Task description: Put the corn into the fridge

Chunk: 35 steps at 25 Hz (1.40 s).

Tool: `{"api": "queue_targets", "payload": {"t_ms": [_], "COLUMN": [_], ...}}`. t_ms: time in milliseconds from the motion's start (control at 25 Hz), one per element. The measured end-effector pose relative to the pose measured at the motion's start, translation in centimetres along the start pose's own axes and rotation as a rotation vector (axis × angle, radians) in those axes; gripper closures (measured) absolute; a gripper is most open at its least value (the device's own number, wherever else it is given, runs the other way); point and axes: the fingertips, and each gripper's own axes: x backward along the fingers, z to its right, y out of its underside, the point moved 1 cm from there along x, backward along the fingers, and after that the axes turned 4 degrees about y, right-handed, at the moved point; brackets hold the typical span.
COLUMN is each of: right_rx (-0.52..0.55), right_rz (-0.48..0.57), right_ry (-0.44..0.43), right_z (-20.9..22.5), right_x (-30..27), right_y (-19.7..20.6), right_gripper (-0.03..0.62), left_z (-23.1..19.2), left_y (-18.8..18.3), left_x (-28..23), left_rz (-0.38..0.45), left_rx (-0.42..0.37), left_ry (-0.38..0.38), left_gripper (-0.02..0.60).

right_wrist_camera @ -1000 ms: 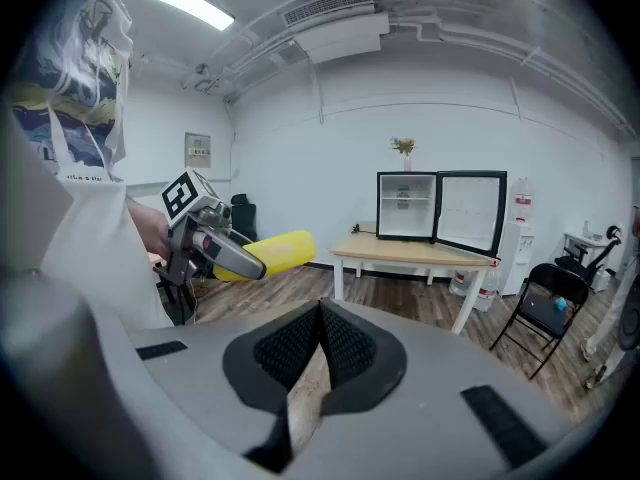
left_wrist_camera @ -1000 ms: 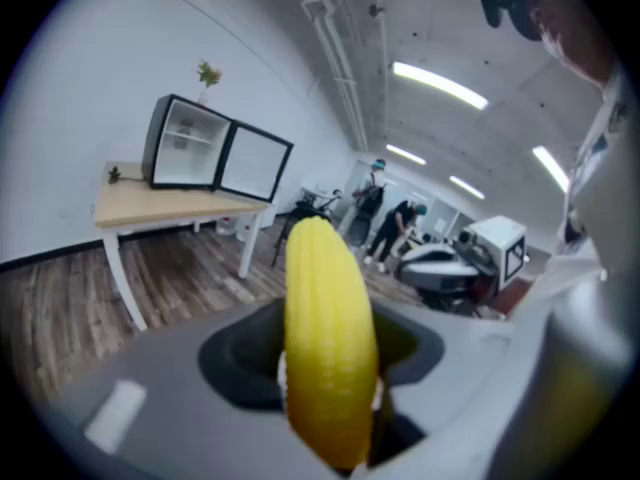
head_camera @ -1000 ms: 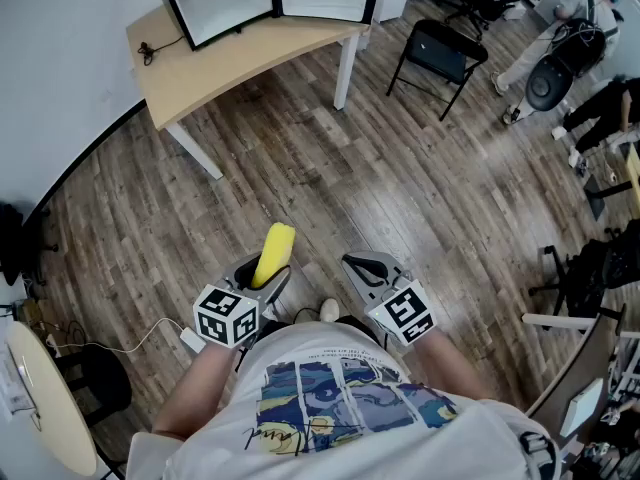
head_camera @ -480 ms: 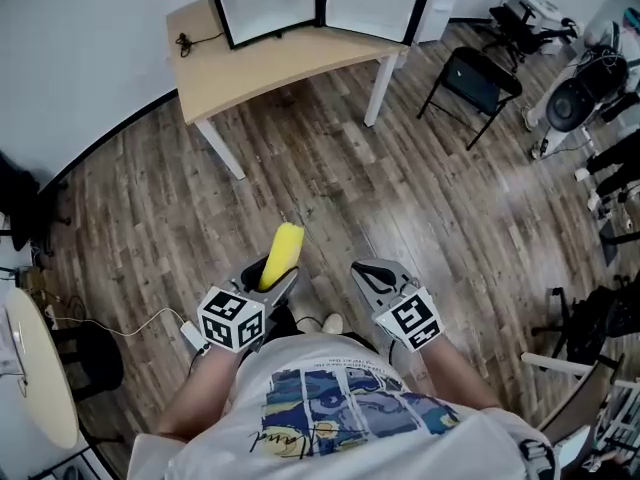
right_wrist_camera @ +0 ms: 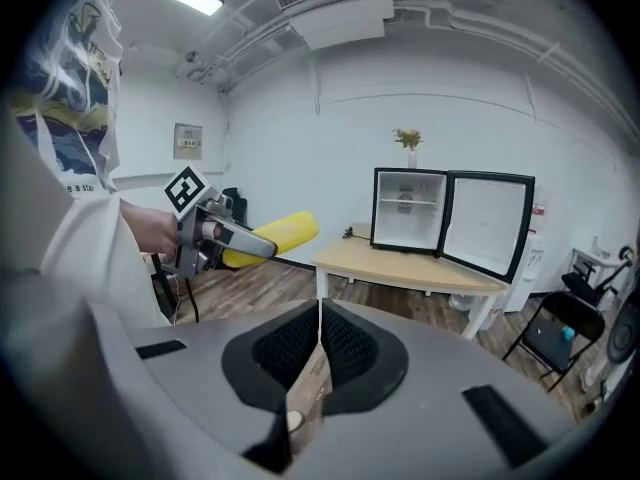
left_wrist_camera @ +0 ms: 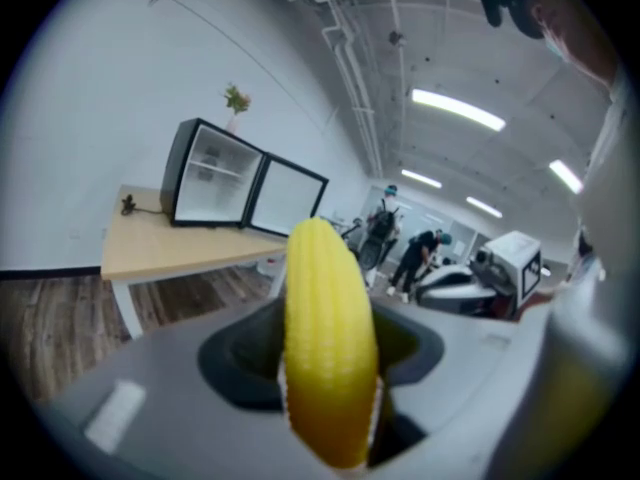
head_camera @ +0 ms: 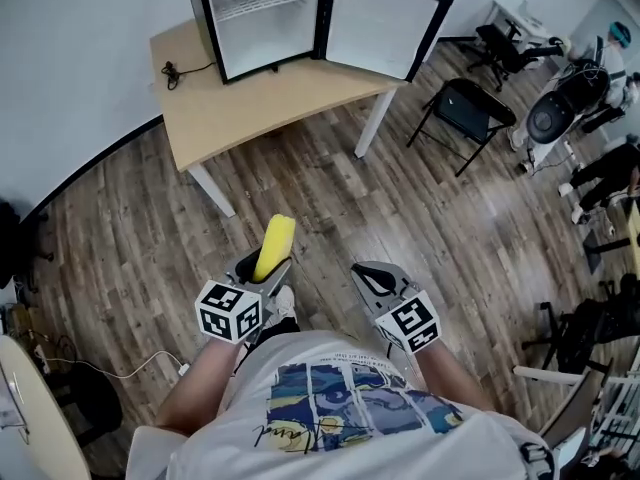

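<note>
Head view: two grippers, one per hand. The left gripper [head_camera: 262, 267] has its jaws clamped on the lower end of one cob of corn [head_camera: 274, 244], which sticks out forward over the wood floor [head_camera: 330, 193]. The right gripper [head_camera: 376, 279] is just beside it, with nothing in it. Ahead stands one table [head_camera: 250, 108] carrying one small fridge [head_camera: 262, 16]. The fridge's single door [head_camera: 384, 26] is swung open to the right and the shelves inside look bare. One black folding chair [head_camera: 458, 108] stands right of the table. The corn is well apart from the fridge.

Left gripper view: one cob fills the centre, yellow with ribbed kernels. Both jaws press against its base, spread wide by its thickness. The fridge and table show behind it, to the left.

Right gripper view: the two ribbed pads [right_wrist_camera: 343, 344] meet at the tips, with nothing between them. At left the other gripper shows side-on, with the cob pointing toward the table. One small plant [right_wrist_camera: 407, 140] sits on top of the fridge.
</note>
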Motion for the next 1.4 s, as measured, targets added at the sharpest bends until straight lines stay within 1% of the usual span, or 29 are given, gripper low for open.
{"api": "queue_targets", "payload": {"t_ms": [80,160,240,320,480,680,920,1080,1200,1400], "right_rx": [0.026,0.022,0.017,0.034,0.055,0.038,0.046,0.074,0.093,0.108], "right_rz": [-0.01,-0.008,0.002,0.006,-0.007,-0.006,0.026,0.027,0.043,0.043], "right_ry": [0.019,0.036,0.047,0.048,0.01,-0.03,-0.105,-0.159,-0.184,-0.213], "right_z": [1.3,2.5,3.0,3.3,4.2,7.3,14.0,20.1,24.5,30.7], "right_x": [-2.2,-4.6,-7.1,-9.5,-12.8,-15.7,-20.5,-23.5,-25.1,-26.9], "right_y": [-1.9,-3.8,-5.6,-7.3,-9.2,-10.0,-12.0,-14.1,-15.5,-15.4], "right_gripper": [0.582,0.582,0.583,0.583,0.583,0.583,0.583,0.582,0.582,0.58], "left_z": [-2.6,-5.1,-7.7,-10.3,-13.9,-16.7,-20.8,-23.8,-26.0,-29.7], "left_y": [-2.3,-4.5,-6.2,-7.4,-9.1,-11.3,-16.4,-21.3,-24.9,-30.8], "left_x": [-1.0,-1.7,-2.2,-2.6,-3.8,-6.4,-11.6,-15.7,-19.1,-24.1], "left_rz": [0.02,0.03,0.03,0.032,0.047,0.041,0.052,0.064,0.078,0.11], "left_rx": [-0.015,-0.038,-0.057,-0.054,-0.026,-0.026,-0.05,-0.056,-0.058,-0.073], "left_ry": [0.011,0.021,0.023,0.014,-0.01,-0.045,-0.114,-0.167,-0.198,-0.25], "left_gripper": [0.354,0.354,0.354,0.354,0.354,0.354,0.354,0.354,0.354,0.354]}}
